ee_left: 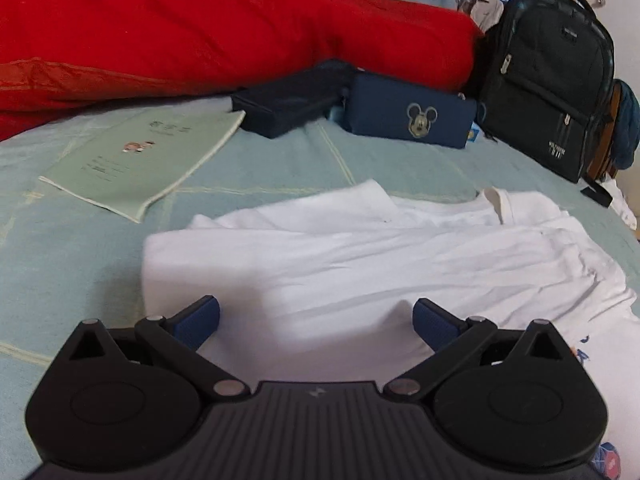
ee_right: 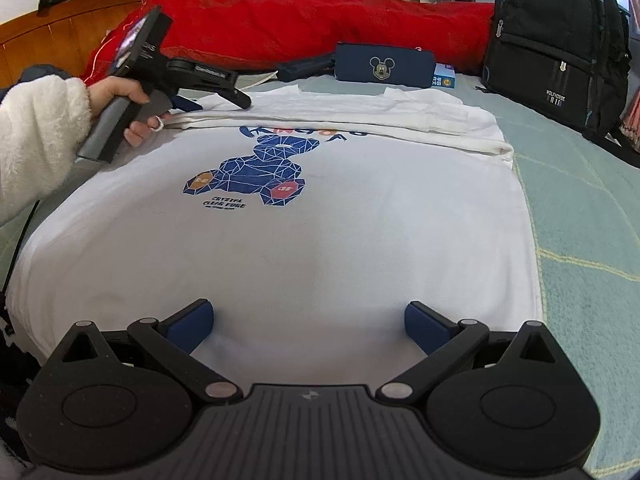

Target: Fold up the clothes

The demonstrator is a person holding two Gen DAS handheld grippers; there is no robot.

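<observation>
A white T-shirt (ee_right: 320,216) with a blue geometric bear print lies flat on the pale green bedsheet (ee_right: 580,208); its far part is folded over toward me into a thick band (ee_right: 360,120). In the left wrist view that folded band of the T-shirt (ee_left: 360,264) fills the middle. My left gripper (ee_left: 316,318) hovers open just over the folded edge, nothing between its blue pads. From the right wrist view the left gripper (ee_right: 218,102) sits at the shirt's far left corner, held by a hand in a fluffy white sleeve. My right gripper (ee_right: 308,324) stands open above the shirt's near hem.
A red duvet (ee_right: 320,24) runs along the far side of the bed. In front of it lie a blue Mickey Mouse pouch (ee_right: 384,66), a dark case (ee_left: 288,100) and a pale green booklet (ee_left: 140,160). A black backpack (ee_right: 556,44) stands at the far right.
</observation>
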